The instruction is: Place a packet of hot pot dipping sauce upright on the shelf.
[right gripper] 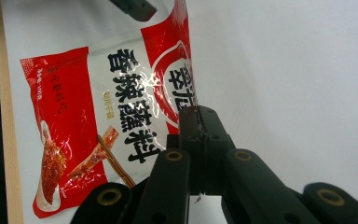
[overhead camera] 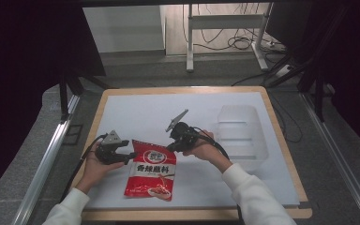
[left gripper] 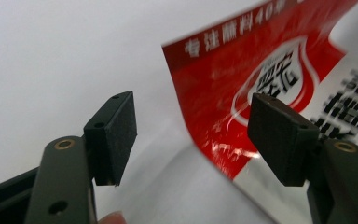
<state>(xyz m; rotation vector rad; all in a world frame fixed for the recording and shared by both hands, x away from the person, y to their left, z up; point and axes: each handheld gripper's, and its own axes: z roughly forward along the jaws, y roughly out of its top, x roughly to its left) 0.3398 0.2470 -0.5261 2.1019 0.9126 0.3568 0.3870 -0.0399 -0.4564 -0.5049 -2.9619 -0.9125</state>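
A red and white seasoning packet lies on the white mat near the front, its top edge lifted. My right gripper is shut on the packet's top right corner; in the right gripper view its jaws pinch the edge of the packet. My left gripper is at the packet's top left corner, open. In the left gripper view the raised left edge of the packet stands between the jaws of that gripper, and the pads do not touch it.
A clear plastic container sits on the right part of the mat. The wooden table edge runs along the front. Metal rails flank the table on both sides, and a desk frame with cables stands beyond it.
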